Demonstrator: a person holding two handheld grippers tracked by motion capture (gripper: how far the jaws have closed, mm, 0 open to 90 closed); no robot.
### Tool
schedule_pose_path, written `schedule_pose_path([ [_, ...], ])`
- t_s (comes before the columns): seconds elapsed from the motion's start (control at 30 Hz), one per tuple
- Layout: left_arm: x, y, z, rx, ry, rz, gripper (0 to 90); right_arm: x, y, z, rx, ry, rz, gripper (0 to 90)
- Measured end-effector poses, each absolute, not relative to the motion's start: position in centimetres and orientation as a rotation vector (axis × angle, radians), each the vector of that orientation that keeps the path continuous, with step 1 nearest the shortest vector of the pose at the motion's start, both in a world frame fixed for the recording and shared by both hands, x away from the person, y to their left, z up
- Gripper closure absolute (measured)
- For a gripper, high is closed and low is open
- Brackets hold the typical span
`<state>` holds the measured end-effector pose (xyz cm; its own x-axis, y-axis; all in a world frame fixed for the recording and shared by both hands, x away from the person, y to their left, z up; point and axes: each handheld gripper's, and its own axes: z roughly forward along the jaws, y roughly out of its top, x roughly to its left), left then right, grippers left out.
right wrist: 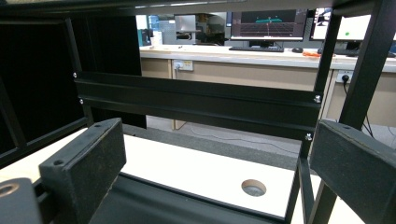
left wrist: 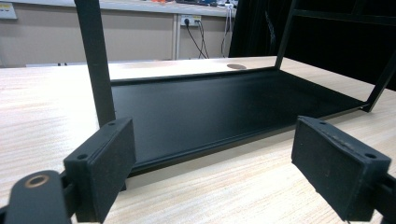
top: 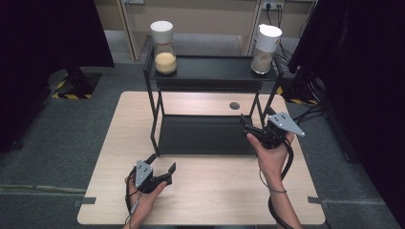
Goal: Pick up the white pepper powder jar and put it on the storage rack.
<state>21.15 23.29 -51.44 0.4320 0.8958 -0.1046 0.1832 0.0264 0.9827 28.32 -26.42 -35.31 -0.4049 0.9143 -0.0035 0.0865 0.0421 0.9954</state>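
A black two-tier rack (top: 157, 112) stands on the light wooden table (top: 210, 200). Its top shelf carries a jar of yellow grains (top: 165, 47) at the left end and a jar of beige grains (top: 265, 50) at the right end, both with white lids. My left gripper (top: 162, 162) is held low in front of the rack's left front leg (left wrist: 95, 60), open and empty (left wrist: 219, 168), facing the bare lower shelf (left wrist: 224, 102). My right gripper (top: 253, 121) is at the rack's right end, open and empty (right wrist: 219, 172), looking under the top shelf at the rear crossbar (right wrist: 196, 100).
A round cable hole (top: 234, 105) sits in the table behind the rack, and it appears between my right jaws as the hole (right wrist: 253, 187). Dark curtains flank the table. Wooden benches with wall sockets (left wrist: 189, 20) and monitors (right wrist: 268, 23) stand beyond.
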Motion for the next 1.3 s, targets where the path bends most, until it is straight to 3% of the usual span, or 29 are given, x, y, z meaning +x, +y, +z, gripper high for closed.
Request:
schedule_pose_path([
  [1.3,21.1,23.3,-51.5,1.461,1.015,0.730,13.1,27.1,-27.1,-38.9,1.091,1.646,1.434,3.8],
])
